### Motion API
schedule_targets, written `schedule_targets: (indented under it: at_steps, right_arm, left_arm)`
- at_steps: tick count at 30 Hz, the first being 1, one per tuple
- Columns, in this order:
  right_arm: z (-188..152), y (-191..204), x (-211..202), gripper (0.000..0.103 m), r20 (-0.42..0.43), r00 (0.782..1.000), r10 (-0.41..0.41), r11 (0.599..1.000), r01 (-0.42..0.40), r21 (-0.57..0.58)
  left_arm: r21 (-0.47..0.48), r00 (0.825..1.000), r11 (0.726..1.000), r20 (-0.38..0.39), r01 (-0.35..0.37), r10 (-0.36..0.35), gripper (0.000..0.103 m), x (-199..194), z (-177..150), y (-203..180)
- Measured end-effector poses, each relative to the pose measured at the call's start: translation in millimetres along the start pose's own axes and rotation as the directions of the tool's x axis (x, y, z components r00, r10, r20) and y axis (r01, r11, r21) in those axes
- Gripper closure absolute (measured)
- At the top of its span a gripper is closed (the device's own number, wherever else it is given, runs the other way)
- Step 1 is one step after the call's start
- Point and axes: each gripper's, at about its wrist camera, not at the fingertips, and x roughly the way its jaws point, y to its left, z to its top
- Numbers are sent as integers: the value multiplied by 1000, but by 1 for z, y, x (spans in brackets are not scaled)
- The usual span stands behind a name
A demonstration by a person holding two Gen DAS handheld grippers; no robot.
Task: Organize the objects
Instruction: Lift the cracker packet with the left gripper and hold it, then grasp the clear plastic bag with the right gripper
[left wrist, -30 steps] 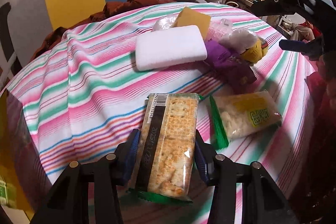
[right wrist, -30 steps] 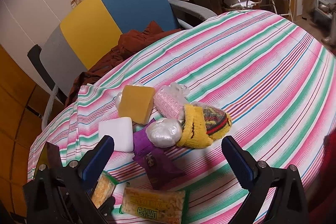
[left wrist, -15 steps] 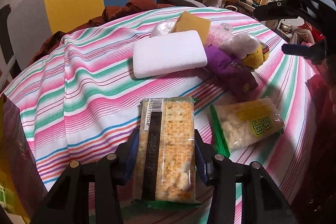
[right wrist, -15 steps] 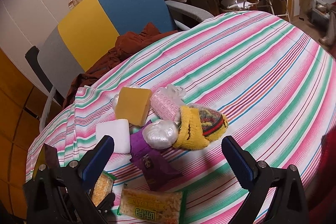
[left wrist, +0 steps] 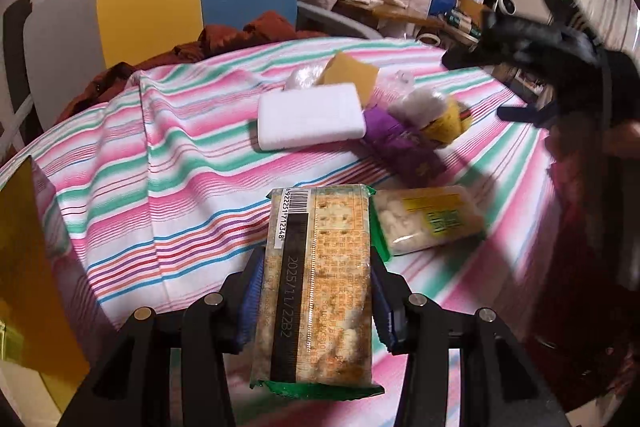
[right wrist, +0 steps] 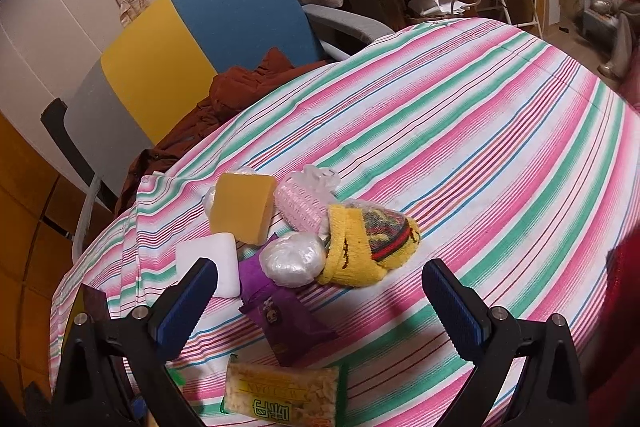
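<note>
1. The left gripper (left wrist: 314, 301) is clamped on the cracker pack (left wrist: 316, 283) — its blue pads press the pack's two long sides, and the pack's long axis runs along the fingers, pointing to 12 o'clock
2. The pack is held over the near edge of the striped cloth (left wrist: 192, 179); whether its underside touches the cloth cannot be told
3. The snack bag (left wrist: 432, 223) lies just beside the pack at 2 o'clock; the white block (left wrist: 310, 123) and the heap are further off at 12 to 1 o'clock
4. The right gripper (right wrist: 320, 307) hangs spread wide and empty — the heap sits at 12 o'clock between its fingers, the yellow knit bundle (right wrist: 360, 247) foremost
5. For the heap the right gripper is the nearer one, judging by both views
</note>
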Motion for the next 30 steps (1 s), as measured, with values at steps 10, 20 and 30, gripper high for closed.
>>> schedule_targets:
  at_steps: [10, 20, 30]
  right_arm:
    - [1, -9, 2, 0, -10, 1000, -27, 999, 27, 45]
    - [10, -31, -5, 0, 8, 1000, -16, 988, 15, 156]
    - [16, -31, 10, 8, -32, 999, -31, 987, 36, 159]
  left_arm:
    - [-26, 995, 999, 100, 30, -28, 56, -55, -4, 4]
    - [-94, 989, 995, 146, 27, -13, 56, -87, -14, 30]
    - [-116, 988, 993, 156, 30, -12, 55, -98, -21, 36]
